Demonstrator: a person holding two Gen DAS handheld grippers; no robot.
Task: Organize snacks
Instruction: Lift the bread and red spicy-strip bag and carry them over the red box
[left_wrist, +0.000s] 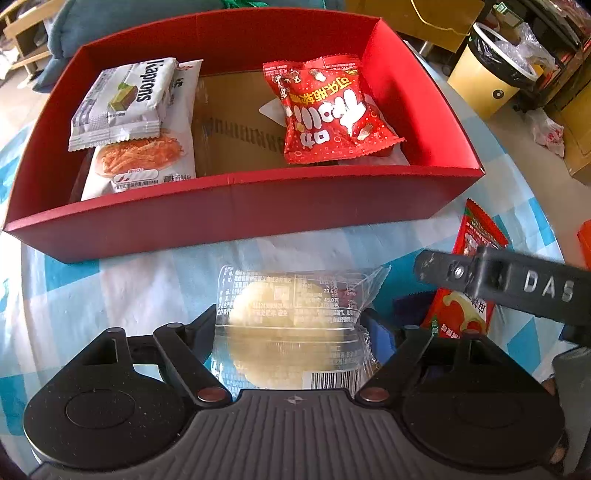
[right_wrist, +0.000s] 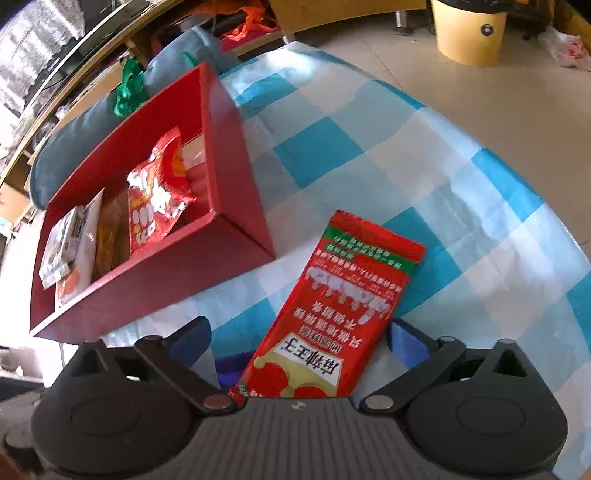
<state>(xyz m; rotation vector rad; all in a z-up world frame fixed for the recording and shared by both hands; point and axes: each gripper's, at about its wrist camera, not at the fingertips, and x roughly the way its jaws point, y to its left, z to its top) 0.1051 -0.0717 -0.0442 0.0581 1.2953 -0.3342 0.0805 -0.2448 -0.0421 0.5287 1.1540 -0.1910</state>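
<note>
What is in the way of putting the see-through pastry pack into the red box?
Only the box's near wall: the clear pastry pack lies on the checked cloth right in front of the red box, so it must go up and over. Behind the wall, the middle of the box floor is bare, between the snack packs at either end.

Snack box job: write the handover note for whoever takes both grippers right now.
Left gripper: jaws around the clear-wrapped pastry on the checked tablecloth; a firm grip cannot be confirmed.
Right gripper: open, astride the long red packet, which lies on the cloth beside the red box.
Done: in the box are the Kaprons wafer pack, lying on the white spicy-strips bag, and the red candy bag.
Left: box the pastry and the long red packet.
</note>
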